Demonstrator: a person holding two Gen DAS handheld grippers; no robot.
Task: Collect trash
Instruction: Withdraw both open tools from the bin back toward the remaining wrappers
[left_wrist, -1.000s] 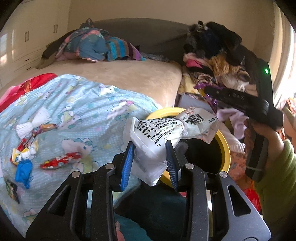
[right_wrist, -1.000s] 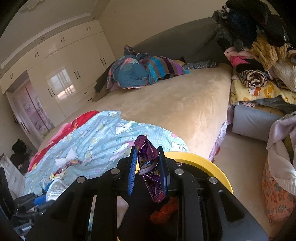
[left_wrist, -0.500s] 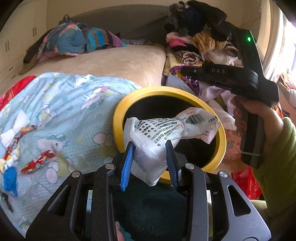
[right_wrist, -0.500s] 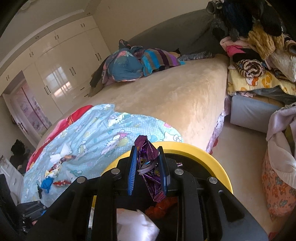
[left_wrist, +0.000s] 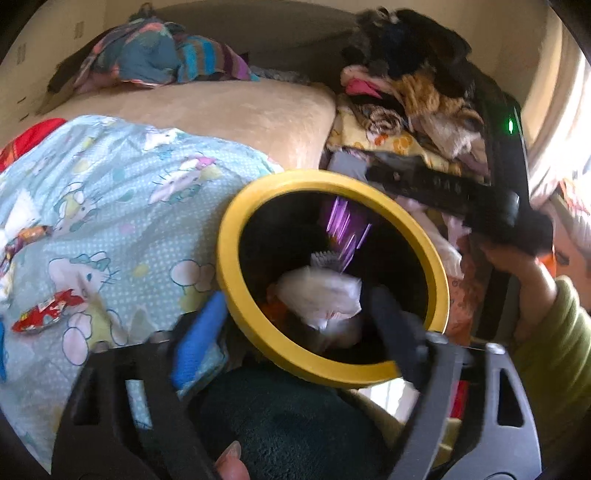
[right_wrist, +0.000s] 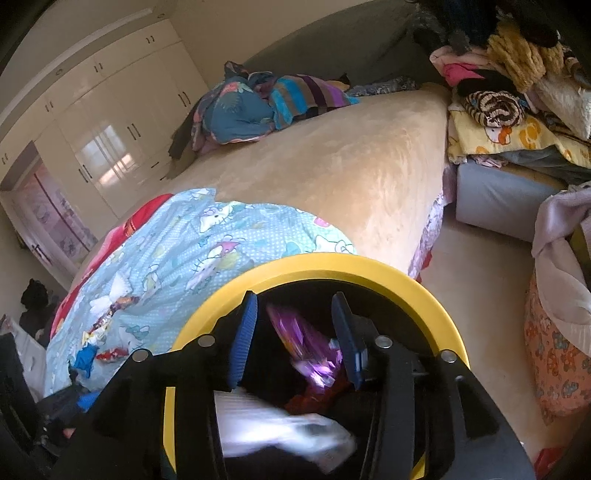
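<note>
Over the round black bin with a yellow rim (left_wrist: 236, 295) beside the bed (right_wrist: 332, 173), the left tool (left_wrist: 295, 332) has just spread its jaws wide, nothing between them; the crumpled white printed wrapper (left_wrist: 321, 291) lies inside the bin; the right tool (right_wrist: 291, 336) has just been opening, the shiny purple foil wrapper (right_wrist: 306, 347) loose between its parted pads.

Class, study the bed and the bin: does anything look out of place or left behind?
Yes. Loose wrappers lie on the blue cartoon bedsheet: a red wrapper and a small cluster of wrappers nearer its far edge. They belong in the yellow-rimmed bin, where a white packet and purple wrapper already are.
</note>
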